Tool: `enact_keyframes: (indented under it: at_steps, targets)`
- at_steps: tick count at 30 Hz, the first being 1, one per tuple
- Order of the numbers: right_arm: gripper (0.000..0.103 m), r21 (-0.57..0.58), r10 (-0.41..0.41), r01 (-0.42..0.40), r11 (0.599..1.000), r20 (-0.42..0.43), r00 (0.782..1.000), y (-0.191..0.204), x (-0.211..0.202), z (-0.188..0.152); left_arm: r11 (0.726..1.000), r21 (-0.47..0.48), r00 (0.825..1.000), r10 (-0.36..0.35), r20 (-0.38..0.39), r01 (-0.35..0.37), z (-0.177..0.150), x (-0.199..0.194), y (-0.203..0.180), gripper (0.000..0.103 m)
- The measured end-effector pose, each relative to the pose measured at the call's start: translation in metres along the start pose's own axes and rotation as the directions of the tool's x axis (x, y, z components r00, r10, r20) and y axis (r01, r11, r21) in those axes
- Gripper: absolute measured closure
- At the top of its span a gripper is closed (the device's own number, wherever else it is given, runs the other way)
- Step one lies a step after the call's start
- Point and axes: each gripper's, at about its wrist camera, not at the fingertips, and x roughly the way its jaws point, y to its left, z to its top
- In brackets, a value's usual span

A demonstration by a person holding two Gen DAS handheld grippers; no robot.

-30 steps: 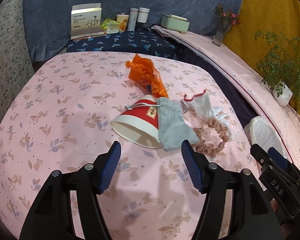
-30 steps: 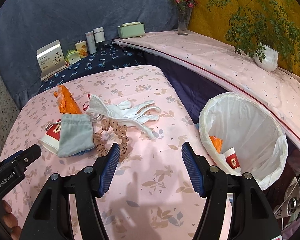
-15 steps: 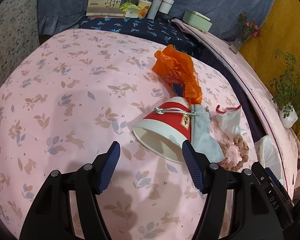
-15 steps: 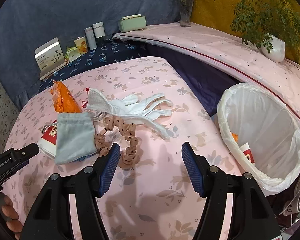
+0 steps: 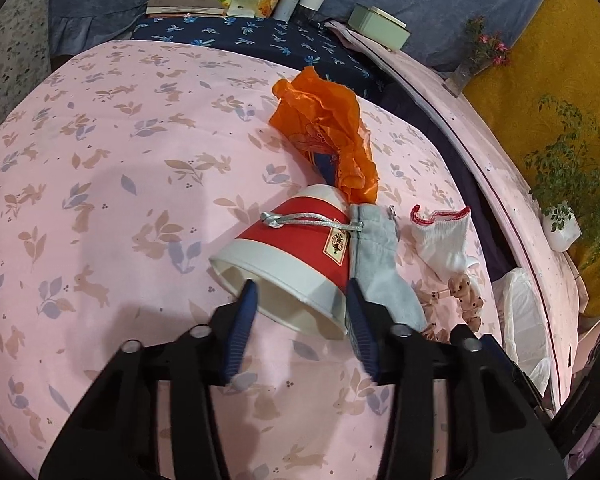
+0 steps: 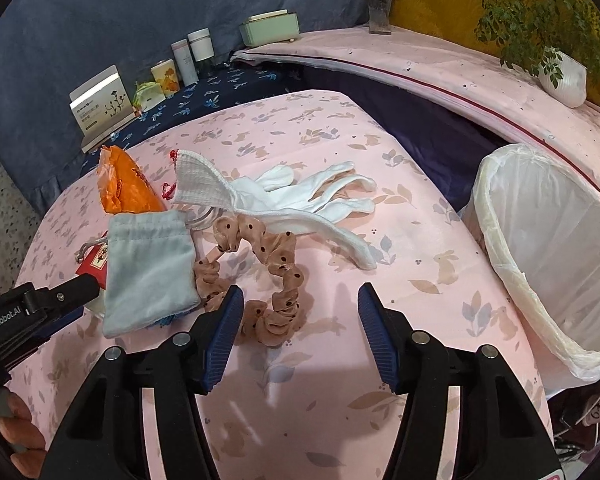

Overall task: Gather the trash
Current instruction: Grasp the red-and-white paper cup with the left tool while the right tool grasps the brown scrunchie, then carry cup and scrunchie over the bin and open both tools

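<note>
A red and white paper cup (image 5: 300, 240) lies on its side on the pink bedspread (image 5: 100, 160), mouth toward me. My left gripper (image 5: 300, 286) is at that mouth with its jaws closing. One fingertip overlaps the opening and the other sits by the cup's right rim, and the cup is not squeezed. A crumpled orange wrapper (image 5: 328, 128) lies behind the cup. A grey pouch (image 5: 376, 260) leans on it. My right gripper (image 6: 300, 290) hovers open, jaws narrowing slightly, just short of a spotted tan scrunchie (image 6: 276, 276), which is near its left finger. White gloves (image 6: 300, 192) lie beyond.
A bin with a white liner (image 6: 548, 240) stands off the bed's right side. Along the back a dark floral cloth (image 6: 220, 92) holds a box, small bottles and a green case. A potted plant (image 6: 560, 76) sits on the pink ledge. A hand (image 6: 16, 432) holds the left gripper.
The left gripper moved forward and down to the cup, and its jaws narrowed about the cup's mouth. The right gripper came down closer to the scrunchie, and the bin slid to the right of its view.
</note>
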Motion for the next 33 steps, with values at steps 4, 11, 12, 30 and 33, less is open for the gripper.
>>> enact_keyframes:
  at_steps: [4, 11, 12, 30, 33]
  targets:
    - [0.06, 0.009, 0.013, -0.013, 1.0, -0.013, 1.0, 0.001, 0.008, 0.0, 1.0, 0.017, 1.0, -0.005, 0.007, 0.005, 0.0, 0.001, -0.004, 0.087]
    - [0.091, 0.019, 0.063, -0.062, 0.998, -0.035, 0.997, 0.005, 0.013, 0.001, 0.999, 0.027, 0.999, 0.02, 0.042, -0.021, 0.002, -0.012, 0.001, 0.098]
    - [0.092, 0.016, 0.066, -0.066, 0.998, -0.027, 0.997, 0.006, 0.01, 0.002, 0.999, 0.027, 0.998, 0.026, 0.051, -0.027, 0.002, -0.015, 0.002, 0.099]
    - [0.095, 0.042, 0.109, -0.117, 0.992, 0.156, 0.982, -0.017, -0.075, 0.024, 0.994, 0.104, 0.985, -0.037, 0.166, 0.02, -0.001, -0.083, -0.038, 0.1]
    - [0.095, 0.062, 0.094, -0.106, 0.992, 0.174, 0.98, -0.032, -0.084, 0.024, 0.99, 0.138, 0.984, -0.065, 0.163, 0.042, -0.007, -0.086, -0.056, 0.1]
